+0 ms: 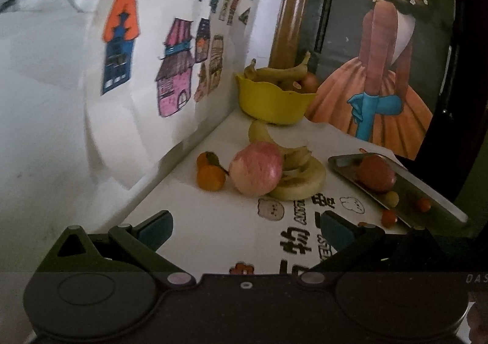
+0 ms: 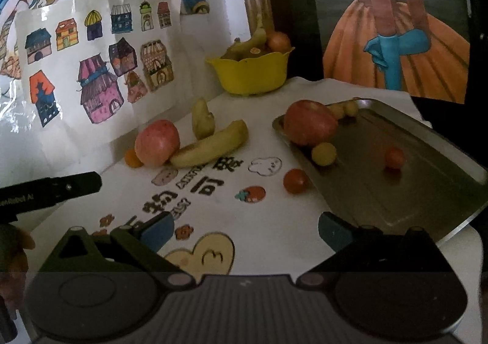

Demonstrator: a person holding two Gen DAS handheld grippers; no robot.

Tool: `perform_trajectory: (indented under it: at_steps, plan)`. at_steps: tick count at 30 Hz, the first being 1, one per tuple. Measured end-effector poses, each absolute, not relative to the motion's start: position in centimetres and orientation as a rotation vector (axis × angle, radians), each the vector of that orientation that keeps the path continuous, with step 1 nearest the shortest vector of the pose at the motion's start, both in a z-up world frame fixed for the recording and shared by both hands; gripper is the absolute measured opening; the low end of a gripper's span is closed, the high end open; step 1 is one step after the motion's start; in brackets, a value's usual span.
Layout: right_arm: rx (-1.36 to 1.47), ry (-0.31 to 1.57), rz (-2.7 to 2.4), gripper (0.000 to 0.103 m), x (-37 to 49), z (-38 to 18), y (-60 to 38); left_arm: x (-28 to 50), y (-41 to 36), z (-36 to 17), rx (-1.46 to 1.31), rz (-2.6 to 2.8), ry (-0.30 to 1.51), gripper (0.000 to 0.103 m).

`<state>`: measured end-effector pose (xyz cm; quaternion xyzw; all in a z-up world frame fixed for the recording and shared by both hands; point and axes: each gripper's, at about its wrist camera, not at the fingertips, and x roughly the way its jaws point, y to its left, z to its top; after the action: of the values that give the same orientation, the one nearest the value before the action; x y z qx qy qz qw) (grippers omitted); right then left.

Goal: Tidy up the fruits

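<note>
A pink apple point(image 1: 255, 168) point(image 2: 157, 142) lies on the white table cover beside two small oranges point(image 1: 210, 175) and bananas point(image 1: 300, 174) point(image 2: 210, 145). A yellow bowl point(image 1: 271, 101) point(image 2: 251, 72) at the back holds bananas and an onion-like fruit. A metal tray point(image 1: 433, 191) point(image 2: 396, 191) on the right holds a red apple point(image 1: 375, 173) point(image 2: 309, 122), yellow grapes point(image 2: 324, 153) and a cherry tomato point(image 2: 394, 157). Another tomato point(image 2: 295, 180) lies on the cover by the tray. My left gripper point(image 1: 247, 226) is open and empty, short of the pink apple. My right gripper point(image 2: 247, 229) is open and empty.
Paper drawings of houses point(image 1: 174, 69) point(image 2: 97, 69) line the wall on the left. A poster of a girl point(image 1: 384, 63) stands behind the tray. The left gripper's body point(image 2: 52, 188) shows at the left edge of the right wrist view.
</note>
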<state>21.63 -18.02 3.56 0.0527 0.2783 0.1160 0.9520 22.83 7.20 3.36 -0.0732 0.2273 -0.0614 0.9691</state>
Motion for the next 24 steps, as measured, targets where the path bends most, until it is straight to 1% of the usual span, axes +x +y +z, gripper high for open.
perform_trajectory:
  at_steps: [4,9,11,13,24]
  plan:
    - [0.118,0.564,0.226,0.102,23.0,3.2,-18.0,24.5,6.8,3.3,-0.136,-0.127,0.449,0.102]
    - [0.152,0.569,0.202,0.096,24.7,2.8,-18.2,26.7,6.4,3.1,-0.133,-0.131,0.459,0.102]
    - [0.181,0.586,0.196,0.091,25.3,2.5,-18.5,27.6,6.1,2.9,-0.128,-0.134,0.466,0.102]
    - [0.207,0.596,0.191,0.089,25.8,2.4,-18.6,28.3,5.8,2.7,-0.126,-0.137,0.474,0.102]
    - [0.255,0.587,0.156,0.088,27.5,2.3,-18.1,31.5,4.3,2.7,-0.094,-0.154,0.459,0.102]
